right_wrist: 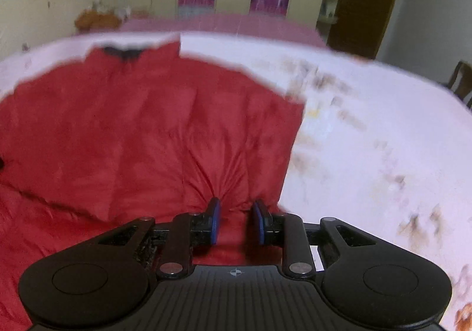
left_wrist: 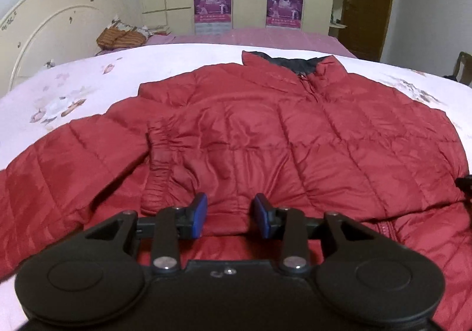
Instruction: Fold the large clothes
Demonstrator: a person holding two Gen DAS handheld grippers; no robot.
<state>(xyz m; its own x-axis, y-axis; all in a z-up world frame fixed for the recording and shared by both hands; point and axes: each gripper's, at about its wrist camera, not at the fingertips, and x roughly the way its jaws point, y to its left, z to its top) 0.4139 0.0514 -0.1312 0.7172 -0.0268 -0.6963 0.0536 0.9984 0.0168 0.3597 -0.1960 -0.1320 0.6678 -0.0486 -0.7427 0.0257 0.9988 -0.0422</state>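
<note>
A red quilted puffer jacket (left_wrist: 280, 130) lies front-up on the bed, collar at the far side, its left sleeve folded in over the chest with the elastic cuff (left_wrist: 160, 160) near the middle. My left gripper (left_wrist: 230, 213) is open and low over a fold of the jacket near its hem. In the blurred right wrist view the jacket (right_wrist: 132, 130) fills the left half. My right gripper (right_wrist: 235, 217) has red fabric bunched and puckered between its blue pads (right_wrist: 215, 219), with the jaws standing part open.
The bed has a pale floral sheet (left_wrist: 88, 89), which also shows in the right wrist view (right_wrist: 368, 139). A cream headboard (left_wrist: 56, 21) is at the far left with folded cloths (left_wrist: 124, 36) beside it. Wardrobes with posters (left_wrist: 212, 3) and a brown door (left_wrist: 368, 1) stand behind.
</note>
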